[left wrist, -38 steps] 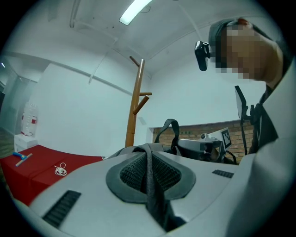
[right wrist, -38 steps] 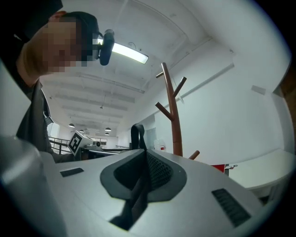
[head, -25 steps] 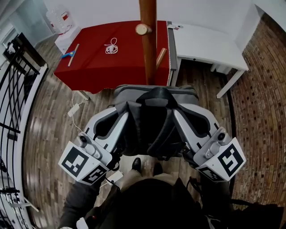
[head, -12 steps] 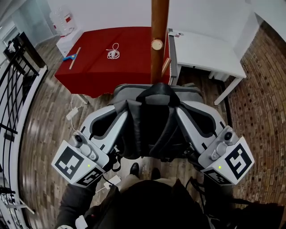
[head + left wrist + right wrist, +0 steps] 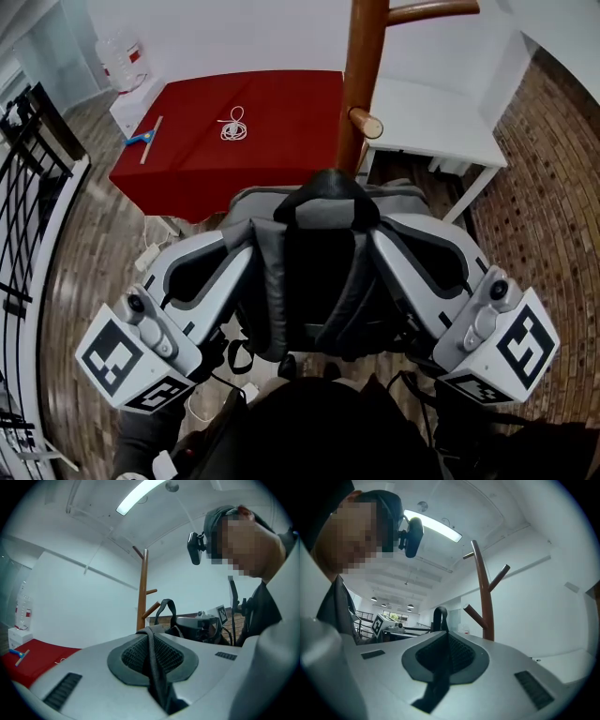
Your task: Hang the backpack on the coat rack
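A wood-plank floor [image 5: 84, 244] spreads around the coat rack [image 5: 361, 66]. A red table [image 5: 281, 131] stands left of the rack's pole and a white table [image 5: 441, 122] right of it, both on its far side from the person.

The grey and black backpack [image 5: 323, 272] hangs clear of the floor on the near side of the coat rack. Its top loop [image 5: 328, 187] is right at the pole, below a short peg [image 5: 366, 122]; whether loop and pole touch cannot be told.

The left hand-held gripper [image 5: 246, 246] is left of the pole and the right hand-held gripper [image 5: 382, 242] right of it. Each has its jaws pressed together on a dark strap of the backpack.

A coiled white cable [image 5: 233, 125] and a blue-headed tool [image 5: 142, 141] lie on the red table, well left of the rack.
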Action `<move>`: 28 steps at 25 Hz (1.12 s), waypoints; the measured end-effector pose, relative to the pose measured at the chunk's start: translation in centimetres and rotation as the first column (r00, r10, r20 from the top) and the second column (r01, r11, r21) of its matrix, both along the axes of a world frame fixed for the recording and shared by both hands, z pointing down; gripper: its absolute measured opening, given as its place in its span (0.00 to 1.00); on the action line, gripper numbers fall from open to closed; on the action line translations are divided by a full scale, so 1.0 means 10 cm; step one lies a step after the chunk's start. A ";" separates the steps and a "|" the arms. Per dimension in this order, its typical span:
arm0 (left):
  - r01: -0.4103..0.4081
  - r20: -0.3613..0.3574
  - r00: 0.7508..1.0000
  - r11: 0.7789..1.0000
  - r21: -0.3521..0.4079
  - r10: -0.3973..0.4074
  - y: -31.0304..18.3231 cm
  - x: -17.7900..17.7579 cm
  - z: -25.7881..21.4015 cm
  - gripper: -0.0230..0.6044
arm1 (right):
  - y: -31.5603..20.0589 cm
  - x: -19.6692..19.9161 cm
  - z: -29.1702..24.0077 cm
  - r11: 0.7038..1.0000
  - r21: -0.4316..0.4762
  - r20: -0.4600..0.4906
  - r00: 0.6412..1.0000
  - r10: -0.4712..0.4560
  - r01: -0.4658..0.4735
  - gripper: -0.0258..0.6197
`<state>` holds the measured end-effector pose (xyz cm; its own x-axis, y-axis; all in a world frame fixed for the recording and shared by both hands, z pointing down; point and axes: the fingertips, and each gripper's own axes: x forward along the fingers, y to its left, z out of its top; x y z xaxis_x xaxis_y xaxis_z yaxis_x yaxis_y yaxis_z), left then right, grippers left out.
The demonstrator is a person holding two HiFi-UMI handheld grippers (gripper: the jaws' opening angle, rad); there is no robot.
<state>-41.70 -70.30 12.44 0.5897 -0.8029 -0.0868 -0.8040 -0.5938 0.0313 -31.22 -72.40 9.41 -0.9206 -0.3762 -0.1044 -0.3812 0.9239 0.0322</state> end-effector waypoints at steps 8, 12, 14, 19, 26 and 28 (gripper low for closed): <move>-0.026 0.133 0.991 0.994 0.106 0.012 -0.10 -0.16 -0.54 0.11 | -0.11 -0.11 -0.30 0.998 -0.057 0.140 0.990 0.027 -0.019 0.06; -0.069 0.151 0.987 0.995 0.074 0.057 -0.47 0.05 -0.69 0.11 | -0.42 0.12 -0.43 0.994 -0.090 0.166 0.984 0.071 -0.056 0.06; -0.095 0.157 0.984 0.993 0.067 0.084 -0.55 0.13 -0.73 0.11 | -0.49 0.20 -0.47 0.992 -0.104 0.177 0.980 0.087 -0.069 0.06; -0.149 0.148 0.979 0.988 0.031 0.143 -0.52 0.14 -0.74 0.11 | -0.45 0.22 -0.51 0.986 -0.115 0.171 0.976 0.137 -0.118 0.06; -0.183 0.079 0.979 0.980 -0.083 0.190 -0.68 0.08 -0.51 0.11 | -0.61 0.16 -0.35 0.980 -0.178 0.125 0.986 0.112 -0.088 0.06; -0.183 0.071 0.979 0.977 -0.109 0.191 -0.72 0.06 -0.44 0.11 | -0.65 0.14 -0.29 0.976 -0.204 0.120 0.987 0.103 -0.077 0.06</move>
<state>-41.06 -77.53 8.02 0.7322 -0.6797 0.0431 -0.6811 -0.7312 0.0382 -29.82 -78.94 6.50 -0.8657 -0.4820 -0.1351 -0.4520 0.8687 -0.2028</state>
